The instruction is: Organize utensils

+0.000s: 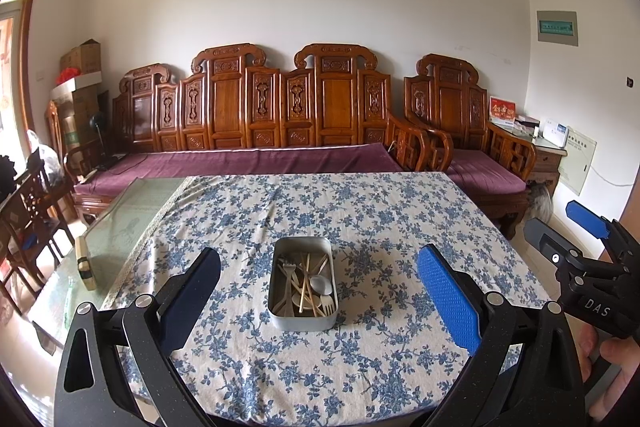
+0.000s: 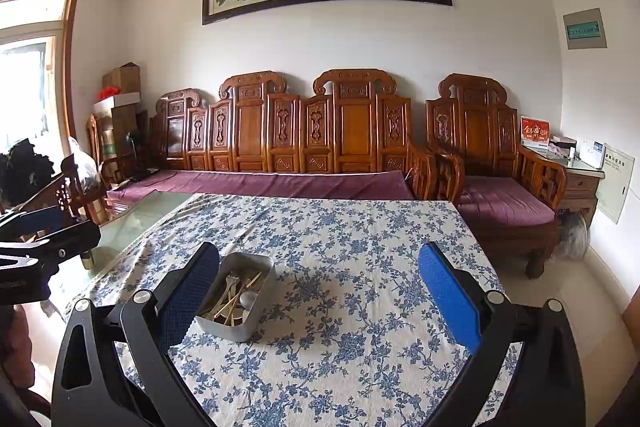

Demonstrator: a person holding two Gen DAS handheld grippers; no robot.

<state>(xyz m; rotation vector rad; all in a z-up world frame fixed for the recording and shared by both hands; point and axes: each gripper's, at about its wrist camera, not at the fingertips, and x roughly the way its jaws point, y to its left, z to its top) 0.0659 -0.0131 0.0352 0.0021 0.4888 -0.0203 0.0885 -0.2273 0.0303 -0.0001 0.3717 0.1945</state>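
Two hand-held grippers up, both spread wide and holding nothing: my left hand-held gripper [image 1: 319,297] frames the metal tin [image 1: 303,319]; my right hand-held gripper [image 2: 319,301] hangs just right of it; wooden forks, chopsticks and a spoon lie jumbled inside the tin on the floral tablecloth [image 1: 380,211] over the tabletop; either sorted in or awaiting sorting, I can't say; "DAS" reads on the right one's body.
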